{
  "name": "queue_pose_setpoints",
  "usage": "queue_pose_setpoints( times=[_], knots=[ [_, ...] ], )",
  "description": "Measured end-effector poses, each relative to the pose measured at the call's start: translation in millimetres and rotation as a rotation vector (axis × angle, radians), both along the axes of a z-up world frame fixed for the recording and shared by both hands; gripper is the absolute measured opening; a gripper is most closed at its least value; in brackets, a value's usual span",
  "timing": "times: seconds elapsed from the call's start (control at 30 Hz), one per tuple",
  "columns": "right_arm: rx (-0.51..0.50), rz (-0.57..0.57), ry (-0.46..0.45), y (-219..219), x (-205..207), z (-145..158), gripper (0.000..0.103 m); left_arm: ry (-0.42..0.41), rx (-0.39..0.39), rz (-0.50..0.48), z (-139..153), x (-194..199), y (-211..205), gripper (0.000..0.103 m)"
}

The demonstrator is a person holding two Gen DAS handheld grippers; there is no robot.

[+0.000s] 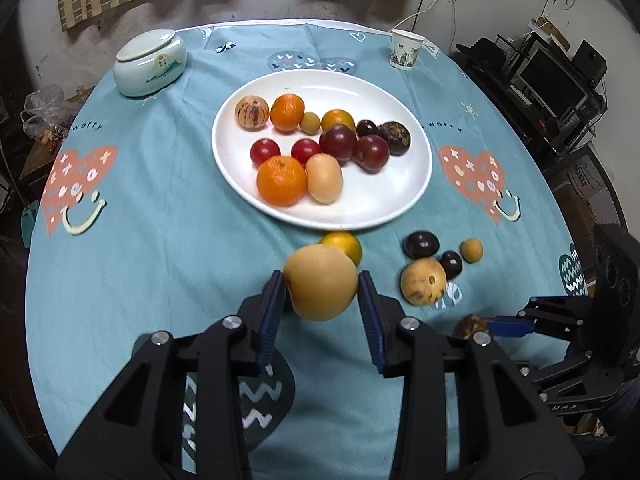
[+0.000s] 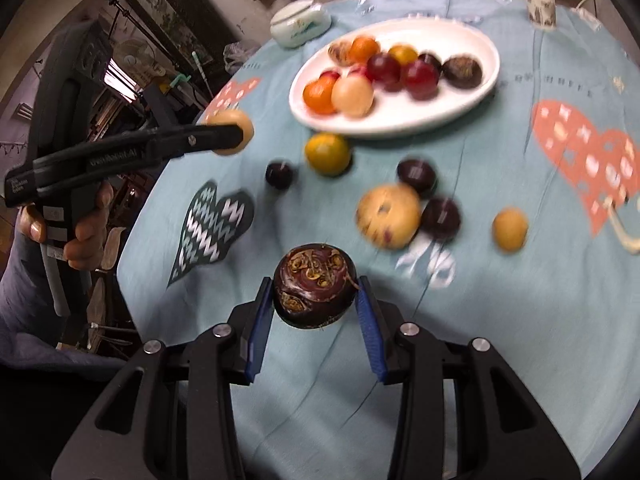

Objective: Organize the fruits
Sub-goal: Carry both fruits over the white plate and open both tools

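Carrying two fruits above the surface [image 1: 160,240] short of the plate [image 1: 400,208], we clamp a smooth tan pear [image 1: 322,286] in the left tongs [image 1: 322,294] and a hard, knobbly water chestnut [image 2: 314,290] in the right tongs [image 2: 315,300], both gripped across their widest middles; the pear likely bruises.

Left gripper [image 1: 322,286] clamps pale tan round fruit [image 1: 321,282] between blue ribbed pads, above light-blue patterned tablecloth [image 1: 160,220]. White oval plate [image 1: 380,204] beyond, bearing oranges, red plums, tan fruit. Yellow-orange fruit [image 1: 347,242] just behind held one. Right gripper [image 1: 502,326] at right edge, on brown fruit [image 1: 467,327].
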State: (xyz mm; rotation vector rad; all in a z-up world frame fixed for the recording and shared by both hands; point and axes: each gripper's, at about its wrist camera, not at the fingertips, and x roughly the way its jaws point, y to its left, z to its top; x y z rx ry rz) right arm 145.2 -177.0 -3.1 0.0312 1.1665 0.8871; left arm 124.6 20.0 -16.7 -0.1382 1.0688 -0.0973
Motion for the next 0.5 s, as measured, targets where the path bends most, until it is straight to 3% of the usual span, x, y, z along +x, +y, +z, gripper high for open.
queue_pose_setpoints(
  times=[0.3,0.5],
  knots=[
    [0.003,-0.084,-0.197,19.1,93.5,46.4,0.042,-0.039,0.019,0.023,7.1,76.5,5.3,0.038],
    [-0.044,-0.128,-0.247,46.5,151.1,46.2,0.042,-0.039,0.004,0.085,4.1,121.5,12.0,0.038]
  ],
)
